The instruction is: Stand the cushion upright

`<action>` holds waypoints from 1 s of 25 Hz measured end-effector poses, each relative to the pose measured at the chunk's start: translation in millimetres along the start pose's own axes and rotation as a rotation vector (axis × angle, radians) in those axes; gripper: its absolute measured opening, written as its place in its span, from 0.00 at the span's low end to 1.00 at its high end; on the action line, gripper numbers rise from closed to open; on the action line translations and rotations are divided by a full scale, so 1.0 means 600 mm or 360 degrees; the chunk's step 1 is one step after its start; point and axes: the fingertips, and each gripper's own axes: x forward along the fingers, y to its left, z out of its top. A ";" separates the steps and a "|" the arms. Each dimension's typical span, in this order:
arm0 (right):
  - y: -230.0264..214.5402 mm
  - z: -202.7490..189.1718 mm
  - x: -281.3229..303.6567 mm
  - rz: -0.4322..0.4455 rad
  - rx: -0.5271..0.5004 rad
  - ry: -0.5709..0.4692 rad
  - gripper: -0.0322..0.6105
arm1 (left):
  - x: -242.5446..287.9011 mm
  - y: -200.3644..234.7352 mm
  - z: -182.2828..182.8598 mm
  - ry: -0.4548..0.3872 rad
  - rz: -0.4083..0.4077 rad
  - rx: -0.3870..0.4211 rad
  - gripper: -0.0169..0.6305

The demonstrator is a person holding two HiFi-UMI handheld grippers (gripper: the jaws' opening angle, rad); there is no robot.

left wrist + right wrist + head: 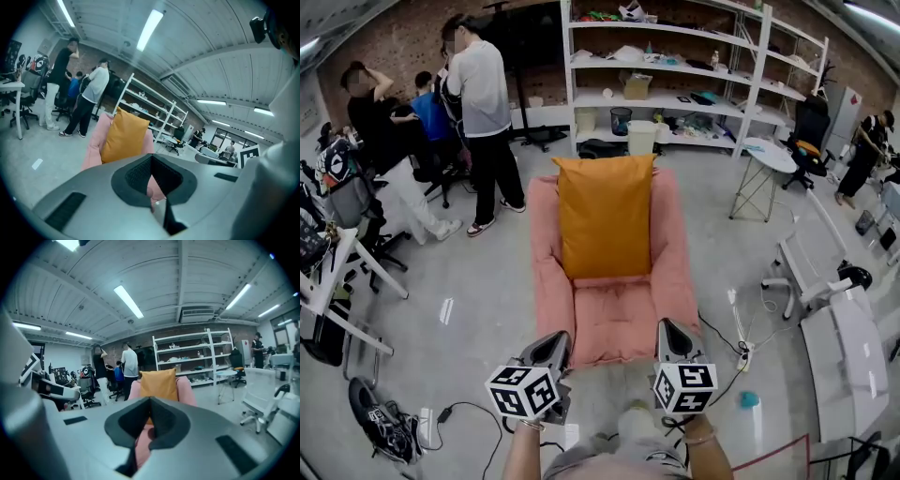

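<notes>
An orange cushion [606, 216] stands upright against the back of a pink floor sofa [616, 317]; it also shows in the left gripper view [123, 135] and the right gripper view [159, 384]. My left gripper [560, 345] hangs near the sofa's front left corner, jaws shut and empty. My right gripper [668, 330] hovers by the front right corner, also shut with nothing between its jaws. Both grippers are well short of the cushion and touch nothing.
Several people [483, 122] stand and sit at the back left by desks and chairs. White shelving [694, 75] lines the back wall. A small round table [766, 159] and white furniture [848, 347] are on the right. Cables [741, 352] lie on the grey floor.
</notes>
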 end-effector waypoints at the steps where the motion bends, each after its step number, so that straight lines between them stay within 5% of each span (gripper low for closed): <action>1: 0.009 -0.003 -0.011 -0.0006 0.0007 0.0002 0.08 | -0.012 0.003 -0.006 0.0016 -0.0004 0.0011 0.02; 14: 0.081 -0.016 -0.144 0.0015 0.0106 -0.0095 0.07 | -0.121 -0.018 -0.061 0.0065 -0.0012 0.0103 0.02; 25: 0.074 -0.029 -0.202 0.0069 0.0007 -0.0020 0.07 | -0.168 -0.072 -0.073 -0.0088 0.0044 0.0058 0.02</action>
